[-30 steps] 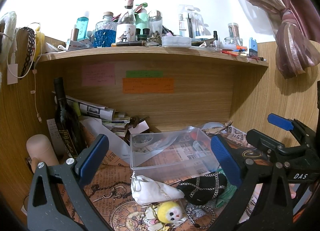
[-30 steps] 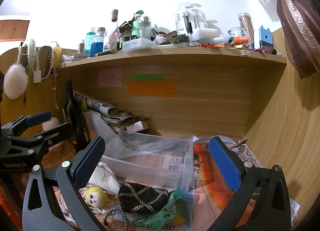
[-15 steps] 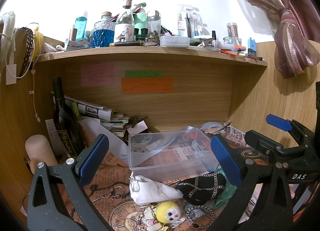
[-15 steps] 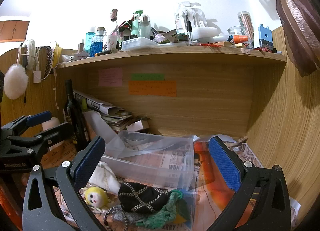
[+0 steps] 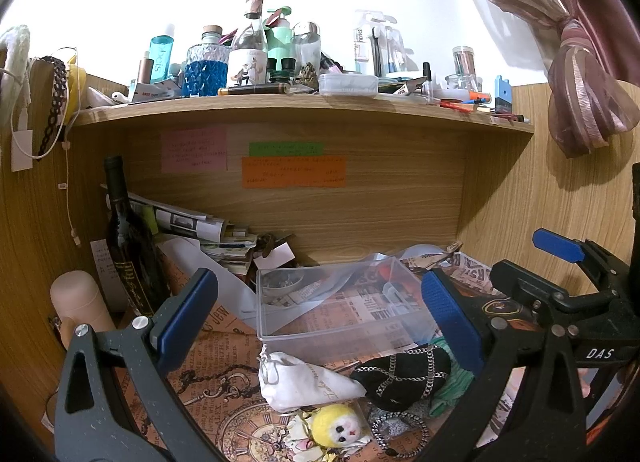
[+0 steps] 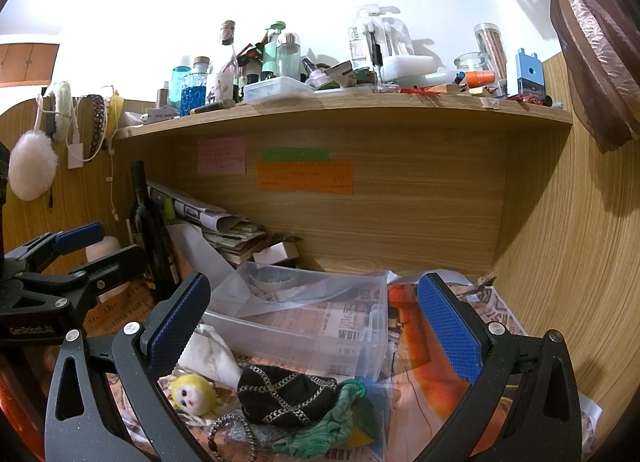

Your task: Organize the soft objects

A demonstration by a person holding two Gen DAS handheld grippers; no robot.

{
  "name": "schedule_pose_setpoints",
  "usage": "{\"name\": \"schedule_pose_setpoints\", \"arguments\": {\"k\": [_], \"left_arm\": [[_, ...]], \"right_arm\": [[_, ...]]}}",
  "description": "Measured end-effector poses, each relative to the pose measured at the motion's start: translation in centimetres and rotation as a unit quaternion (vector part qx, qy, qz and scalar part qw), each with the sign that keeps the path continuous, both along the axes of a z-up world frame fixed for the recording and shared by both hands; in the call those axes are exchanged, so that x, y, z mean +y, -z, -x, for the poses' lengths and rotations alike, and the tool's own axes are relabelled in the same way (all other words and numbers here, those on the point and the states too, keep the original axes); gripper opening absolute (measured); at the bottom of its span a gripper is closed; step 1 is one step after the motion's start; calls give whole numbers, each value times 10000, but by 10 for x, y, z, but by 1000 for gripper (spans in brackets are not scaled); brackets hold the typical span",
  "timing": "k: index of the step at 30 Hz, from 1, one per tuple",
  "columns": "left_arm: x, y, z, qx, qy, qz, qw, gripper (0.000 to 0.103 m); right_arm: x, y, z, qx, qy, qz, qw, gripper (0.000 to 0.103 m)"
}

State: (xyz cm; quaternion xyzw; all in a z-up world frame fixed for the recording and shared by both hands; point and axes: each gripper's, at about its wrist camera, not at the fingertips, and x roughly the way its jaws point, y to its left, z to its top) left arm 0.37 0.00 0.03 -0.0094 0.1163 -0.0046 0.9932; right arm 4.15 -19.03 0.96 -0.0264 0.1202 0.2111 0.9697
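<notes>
Soft things lie in a heap on the desk in front of a clear plastic box (image 5: 336,312) (image 6: 304,322): a white drawstring pouch (image 5: 298,382) (image 6: 208,354), a black pouch with chain trim (image 5: 404,376) (image 6: 286,394), a yellow-headed doll (image 5: 336,428) (image 6: 192,394), a green knitted piece (image 6: 324,430) (image 5: 452,382) and a grey chain pouch (image 6: 240,432). My left gripper (image 5: 320,310) is open and empty, above and behind the heap. My right gripper (image 6: 316,326) is open and empty too, over the box and heap. Each gripper shows in the other's view.
A dark wine bottle (image 5: 128,238) and a pink cylinder (image 5: 78,306) stand at the left. Rolled papers (image 5: 188,222) lie behind the box. Printed paper (image 5: 224,378) covers the desk. A crowded shelf (image 5: 304,106) overhangs. Wooden walls close both sides; a curtain (image 5: 576,74) hangs right.
Both views have shifted only slightly. The objects on the desk have not moved and both grippers stay open.
</notes>
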Motion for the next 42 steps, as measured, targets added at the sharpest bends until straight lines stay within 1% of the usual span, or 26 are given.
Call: {"name": "schedule_pose_setpoints", "arguments": {"k": [20,26,30,34,36,37,40,42], "left_arm": [[-1,0,1,-15,11,0,10000,103],[3,0,-2,52,-2,30,10000,103],[9,9,-12,313,25,109,9994,103],[16,28,-23,614,-43,116,9980,103],[21,41,-31,869,-47,154,9961,103],[25,50,-37,1058,-47,205,9942,103],[34,69,-50,1412,-90,311,9894,103],[39,78,-56,1555,-123,361,9871,103]], "right_arm": [[0,-4,3,-71,-30,-1,10000,103],[0,-5,2,-59,-30,11,10000,103],[1,0,-5,81,-16,104,9999,103],[3,10,-14,316,-11,234,9992,103],[2,17,-20,474,-59,317,9984,103],[3,21,-24,581,-98,401,9975,103],[9,37,-33,874,-156,624,9941,103],[11,48,-37,1049,-225,702,9917,103]]}}
